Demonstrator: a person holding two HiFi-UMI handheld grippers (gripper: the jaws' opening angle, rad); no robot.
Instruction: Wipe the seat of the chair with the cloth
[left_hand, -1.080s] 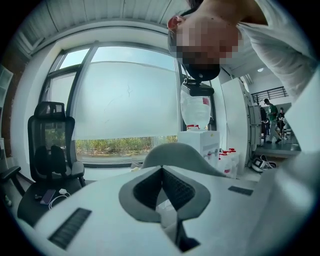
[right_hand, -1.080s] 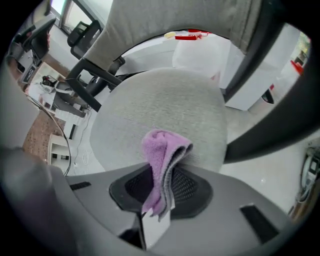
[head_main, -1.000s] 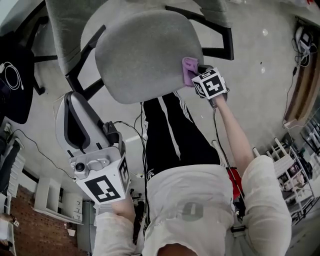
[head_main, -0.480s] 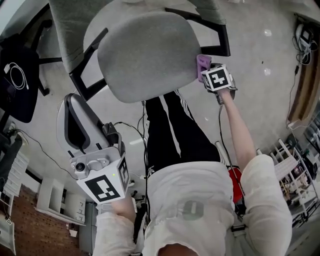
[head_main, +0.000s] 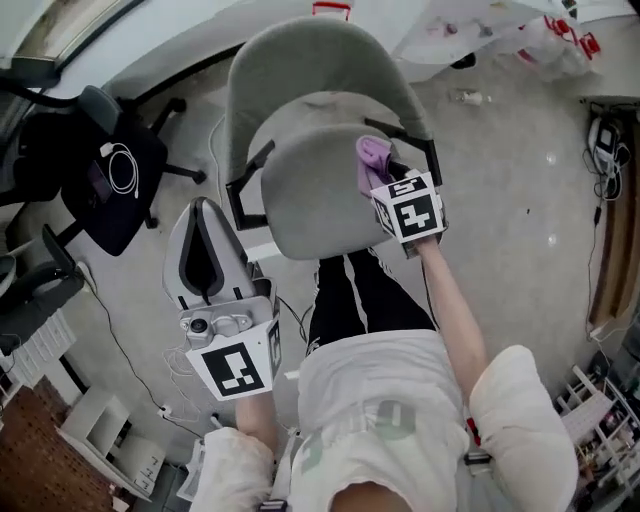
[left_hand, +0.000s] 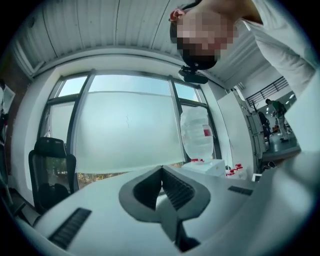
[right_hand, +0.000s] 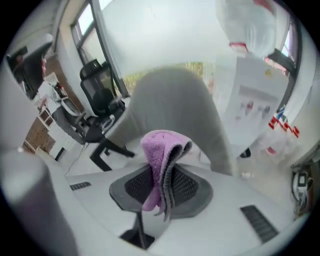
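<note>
A grey office chair stands in front of me, its seat (head_main: 315, 200) below the backrest (head_main: 300, 70). My right gripper (head_main: 385, 180) is shut on a folded purple cloth (head_main: 372, 158), held over the seat's right edge by the armrest (head_main: 420, 150). In the right gripper view the cloth (right_hand: 161, 165) hangs pinched between the jaws, with the chair's backrest (right_hand: 175, 110) beyond. My left gripper (head_main: 205, 255) is held low to the left of the chair, off the seat. Its jaws are shut with nothing between them in the left gripper view (left_hand: 162, 182).
A black chair (head_main: 110, 180) with a white cable on it stands at the left. A white table (head_main: 480, 20) with red-capped items lies behind the grey chair. Shelving (head_main: 590, 400) is at the right, and cables (head_main: 120, 350) trail on the floor.
The view has pulled back and the chair now looks smaller and further right. My right gripper with the cloth stays at the seat's right edge, shifted slightly inward. The left gripper keeps its pose.
</note>
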